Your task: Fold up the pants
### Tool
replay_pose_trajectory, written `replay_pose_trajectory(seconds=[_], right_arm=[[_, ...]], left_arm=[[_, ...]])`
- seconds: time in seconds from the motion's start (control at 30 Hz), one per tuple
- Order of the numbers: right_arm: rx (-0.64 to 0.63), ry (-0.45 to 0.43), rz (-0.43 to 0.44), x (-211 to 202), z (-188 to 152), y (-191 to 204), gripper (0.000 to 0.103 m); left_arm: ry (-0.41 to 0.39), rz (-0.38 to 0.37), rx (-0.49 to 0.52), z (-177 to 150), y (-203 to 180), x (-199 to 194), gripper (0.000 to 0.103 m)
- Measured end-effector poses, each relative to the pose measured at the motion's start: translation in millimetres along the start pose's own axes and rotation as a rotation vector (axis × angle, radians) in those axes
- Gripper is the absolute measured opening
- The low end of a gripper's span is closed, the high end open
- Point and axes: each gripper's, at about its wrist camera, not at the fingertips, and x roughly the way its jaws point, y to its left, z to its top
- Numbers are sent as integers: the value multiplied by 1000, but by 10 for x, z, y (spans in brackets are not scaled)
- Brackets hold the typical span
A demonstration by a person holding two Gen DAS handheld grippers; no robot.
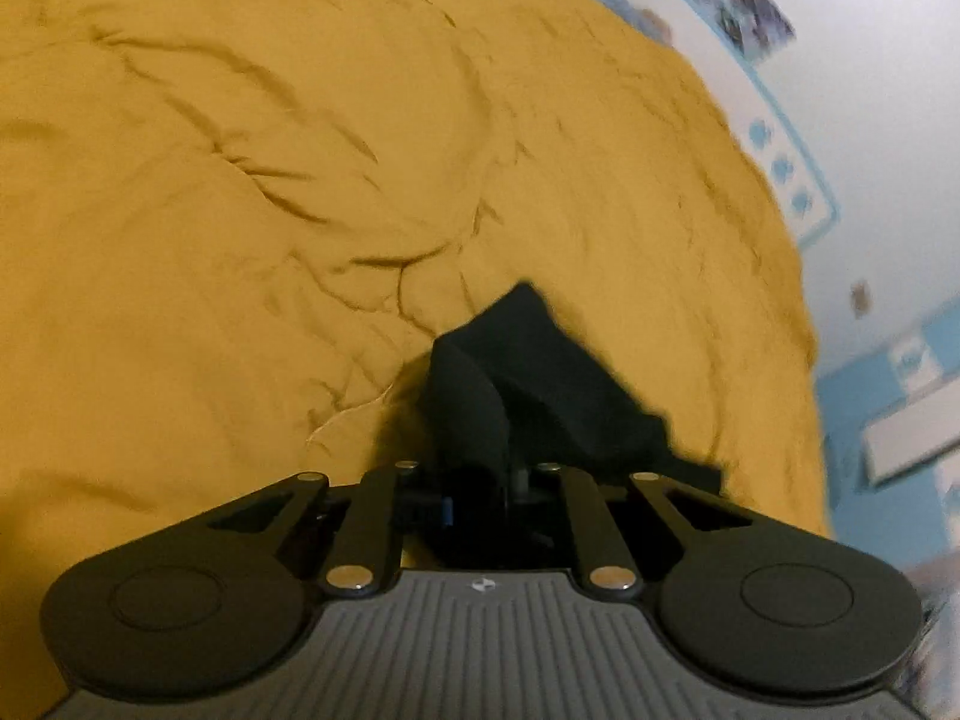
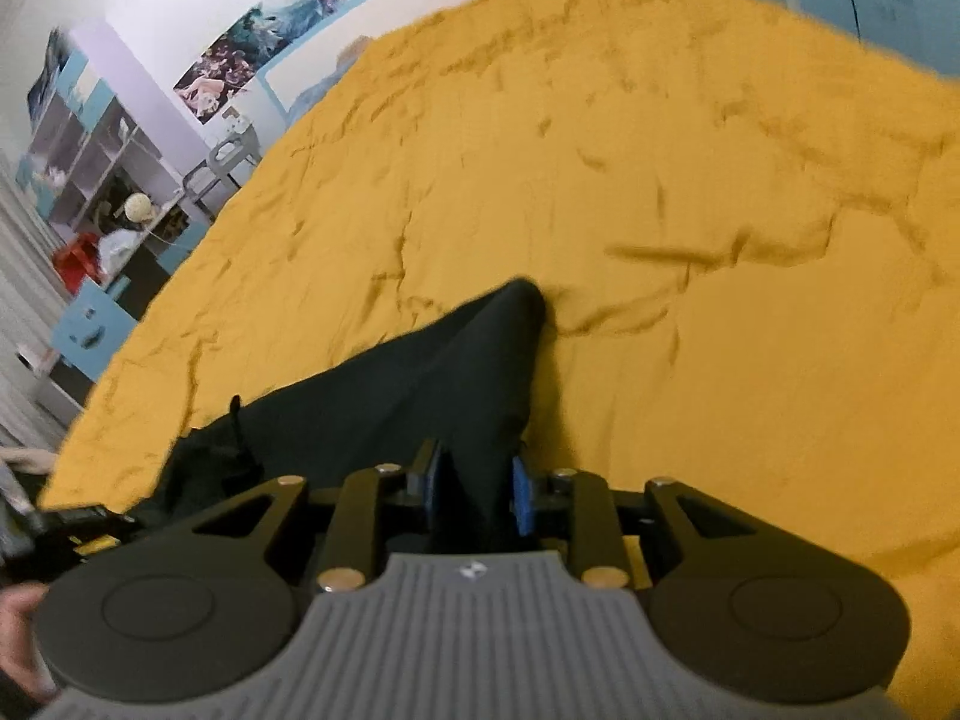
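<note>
The pants (image 1: pixel 528 384) are black and hang bunched from both grippers above a mustard-yellow bedspread (image 1: pixel 240 180). My left gripper (image 1: pixel 480 480) is shut on a fold of the pants, and the cloth hides its fingertips. In the right wrist view the pants (image 2: pixel 420 378) stretch from the jaws away to the left as a dark band with a drawstring. My right gripper (image 2: pixel 480 486) is shut on the pants between its blue pads (image 2: pixel 523 495). Both grippers hold the cloth lifted off the bedspread (image 2: pixel 660 240).
The bed fills most of both views. A white wall with posters (image 1: pixel 750 6) runs along the bed's far side. Shelves with clutter (image 2: pixel 102 180) and a blue drawer unit (image 2: pixel 84 324) stand off the bed's left edge. A hand (image 2: pixel 18 630) shows at lower left.
</note>
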Motion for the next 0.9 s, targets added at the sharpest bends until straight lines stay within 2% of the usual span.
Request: replay_pose_trajectory(seconds=[0.07, 0.1, 0.17, 0.27, 0.33, 0.37, 0.43, 0.5, 0.6, 0.67, 0.8, 0.9], right_arm=[[-72, -72, -73, -79, -5, 114, 22], [-112, -106, -105, -113, -2, 179, 27], [-196, -130, -91, -118, -7, 340, 29], [-298, -22, -10, 55, -64, 564, 28], [-335, 120, -11, 292, -160, 621, 30], [-338, 158, -25, 383, -217, 615, 30], [-351, 157, -37, 428, -279, 598, 30], [-306, 130, 6, 350, -244, 534, 32], [-156, 92, 92, 208, -149, 321, 31], [-60, 57, 120, 86, -72, 125, 31], [66, -6, 138, -189, 50, -259, 32], [102, -33, 119, -382, 72, -520, 32]], left_arm=[[-36, -8, 20, -30, -89, -41, 13], [-55, 0, 44, -52, -145, -73, 13], [-90, 4, 72, -57, -239, -57, 12], [-133, 5, 122, -97, -403, -115, 12], [-168, 15, 172, -141, -556, -160, 12], [-190, 9, 204, -174, -653, -187, 12], [-232, -11, 291, -272, -866, -264, 12], [-271, -43, 411, -424, -1135, -348, 12], [-301, -84, 607, -750, -1608, -398, 12], [-304, -98, 706, -977, -1902, -369, 12], [-304, -153, 844, -1454, -2425, -250, 12], [-301, -187, 978, -1878, -2751, -150, 12]])
